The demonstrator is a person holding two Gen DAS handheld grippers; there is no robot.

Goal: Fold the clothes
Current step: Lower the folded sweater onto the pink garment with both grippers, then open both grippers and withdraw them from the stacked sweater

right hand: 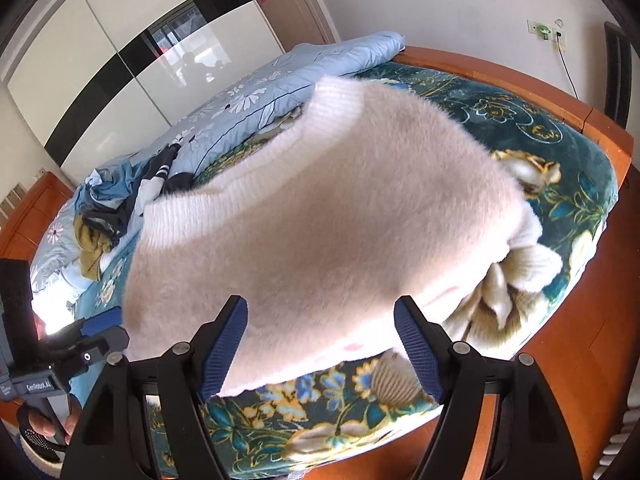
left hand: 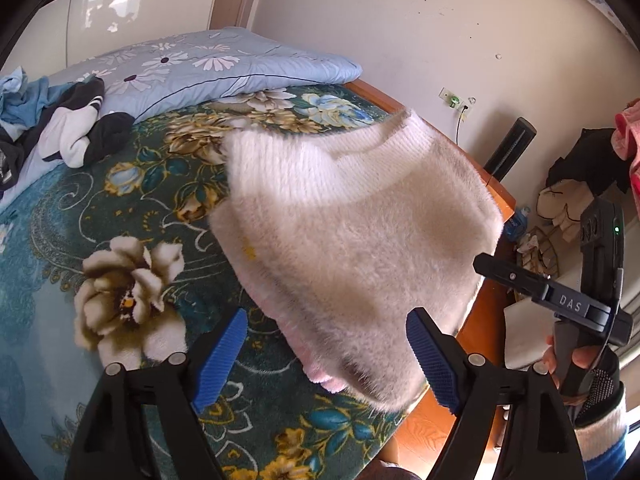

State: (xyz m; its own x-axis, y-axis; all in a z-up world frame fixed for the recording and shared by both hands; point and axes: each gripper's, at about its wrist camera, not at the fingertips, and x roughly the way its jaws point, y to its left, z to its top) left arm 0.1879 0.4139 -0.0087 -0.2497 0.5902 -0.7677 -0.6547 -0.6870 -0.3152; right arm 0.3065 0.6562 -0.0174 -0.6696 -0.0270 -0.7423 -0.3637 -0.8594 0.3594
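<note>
— Both sets of blue pads [left hand: 224, 356] stand wide apart, and as far as I can see neither pair has hold of anything. The left gripper [left hand: 324, 360] has bare bedspread between its fingers, with the sweater's near edge just ahead of them; the right gripper [right hand: 320, 350] has the sweater's near hem lying in the gap, but the pads don't press it.

— So where's the sweater [right hand: 320, 216] itself?

— Lying on the floral blanket [left hand: 120, 216] at the near corner of the bed, close by the wooden bed frame [left hand: 486, 320]. It's the cream fuzzy one, ribbed band turned toward the far end. It looks part-folded to me already (a bit of pink layer peeks out beneath the near edge), though I can't tell how many folds are in it.

— What's next, you reckon?

— I'd guess another fold or a tidy-up: each gripper would need to come down on a near corner, pinch through the thick pile, and carry it over evenly. Fluffy knit like that may slip or bunch.

— And the hands?

— Held side by side above the near edge, tilted down toward the bed. The rest of the clothes pile [left hand: 60, 128] waits by the blue quilt [left hand: 224, 68] at the far side.
</note>
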